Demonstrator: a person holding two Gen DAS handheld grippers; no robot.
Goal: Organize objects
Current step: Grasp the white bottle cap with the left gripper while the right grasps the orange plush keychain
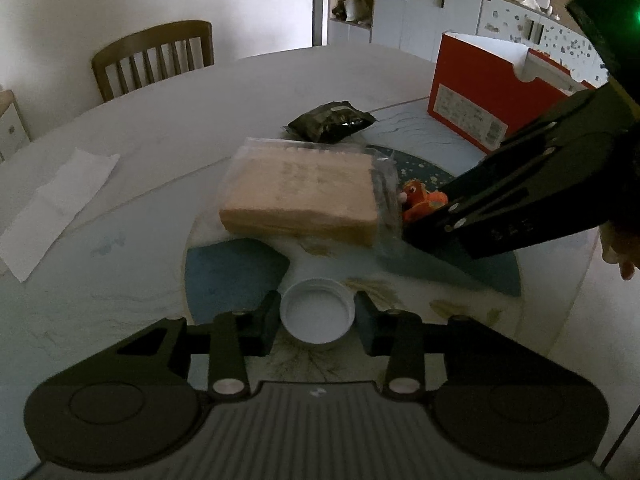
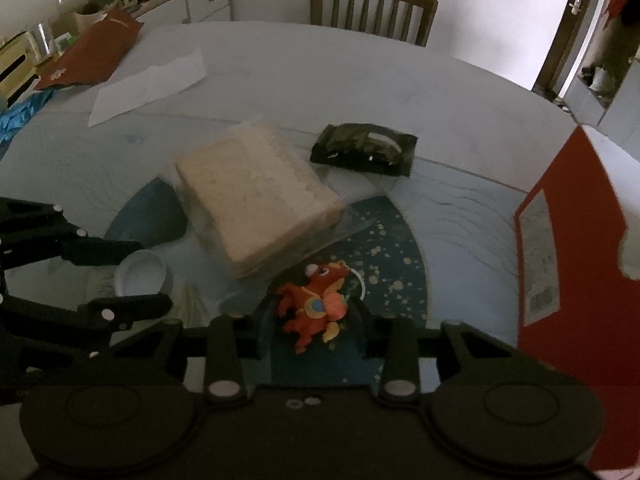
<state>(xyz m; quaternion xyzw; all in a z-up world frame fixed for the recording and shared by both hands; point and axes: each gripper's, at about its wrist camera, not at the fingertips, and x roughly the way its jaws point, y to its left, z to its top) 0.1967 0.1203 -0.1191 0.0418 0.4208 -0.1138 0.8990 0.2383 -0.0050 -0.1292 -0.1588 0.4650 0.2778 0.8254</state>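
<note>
The red box (image 1: 478, 96) stands upright at the right side of the bench (image 1: 200, 120), its top open; what lies inside cannot be told from either view. A clear bag holding a block of sliced bread (image 2: 256, 196) lies near the middle of the bench, partly on a round blue mat (image 2: 396, 240). Behind it, a little apart, rests a dark foil packet (image 2: 364, 148).

The far half of the bench is mostly bare, with only a white sheet of paper (image 2: 148, 84) towards its left edge and a wooden chair (image 2: 372, 4) beyond the rim. Between the bread bag and the red box there is open surface over the mat.

The left gripper (image 1: 317, 316) has its jaws at a middling width, one on each side of a white lid (image 1: 317, 314) (turned hollow side up) that sits on the bench; the fingers (image 1: 266, 320) stand just beside its rim, and whether they press it cannot be told. The right gripper (image 2: 314, 316) is likewise partly open, with an orange plush toy (image 2: 316, 304) lying on the mat between its fingers (image 2: 362, 332), just beside the bread bag's near corner; contact cannot be told.
</note>
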